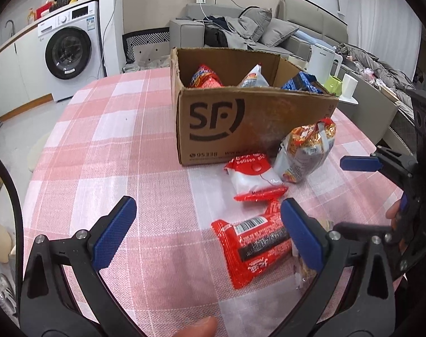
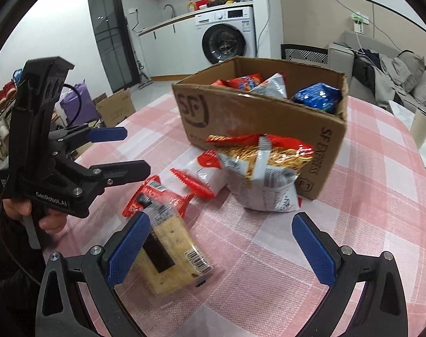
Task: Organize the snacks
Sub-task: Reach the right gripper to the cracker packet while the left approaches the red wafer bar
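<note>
Both claws gape wide, empty; left gripper (image 1: pixel 207 233) hovers near the red packet (image 1: pixel 255 248) at four o'clock, presumably boxing it; right gripper (image 2: pixel 221 247) beside the cracker pack (image 2: pixel 170 252); cardboard box (image 1: pixel 255 123) at twelve.

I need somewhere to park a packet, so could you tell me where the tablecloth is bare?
Bare cloth lies left of the cardboard box toward the washing machine side. It is crowded in front of the box, around the noodle bag and red packets.

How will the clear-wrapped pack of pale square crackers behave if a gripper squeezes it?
The clear-wrapped pack of pale square crackers is probably stiff, since it lies as a flat block on the pink checked tablecloth. It is likely brittle: the biscuits could crack under a hard squeeze. The glossy film may be slippery against the gripper's pads.
</note>
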The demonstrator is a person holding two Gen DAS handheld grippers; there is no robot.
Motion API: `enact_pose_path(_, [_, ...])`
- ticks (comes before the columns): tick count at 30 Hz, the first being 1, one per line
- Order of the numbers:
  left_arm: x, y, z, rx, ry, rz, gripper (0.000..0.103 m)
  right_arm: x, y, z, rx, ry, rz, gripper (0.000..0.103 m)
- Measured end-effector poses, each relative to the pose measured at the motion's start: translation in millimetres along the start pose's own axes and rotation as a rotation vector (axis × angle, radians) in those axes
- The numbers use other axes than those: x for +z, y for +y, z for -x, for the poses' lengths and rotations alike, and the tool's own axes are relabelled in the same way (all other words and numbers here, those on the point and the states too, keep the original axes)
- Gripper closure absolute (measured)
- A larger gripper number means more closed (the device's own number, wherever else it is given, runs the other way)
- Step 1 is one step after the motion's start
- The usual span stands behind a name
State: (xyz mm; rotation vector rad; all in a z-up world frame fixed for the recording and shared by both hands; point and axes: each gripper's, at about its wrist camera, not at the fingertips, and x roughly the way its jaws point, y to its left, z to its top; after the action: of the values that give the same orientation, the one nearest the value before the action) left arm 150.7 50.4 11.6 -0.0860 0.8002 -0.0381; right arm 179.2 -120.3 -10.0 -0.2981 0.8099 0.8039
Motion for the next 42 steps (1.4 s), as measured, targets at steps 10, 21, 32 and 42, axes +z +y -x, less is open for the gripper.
enact_pose_path(10, [-3, -2, -3, 0.003, 0.008, -0.004, 0.001, -8, 21, -11, 0.064, 0.036, 0.058, 0.0])
enact_pose_path(21, [-6, -3, -8, 0.004, 0.024, -0.013, 0.001, -16, 35, -28, 0.064, 0.109, 0.111, 0.0])
enact_pose_path(32, [-10, -8, -15, -0.001, 0.048, -0.033, 0.001, -15, -1, -42, -0.069, 0.166, -0.003, 0.0])
enact_pose_path(42, [-19, -26, -20, -0.005, 0.075, -0.081, 0.001, -21, -16, -41, -0.137, 0.208, 0.026, 0.0])
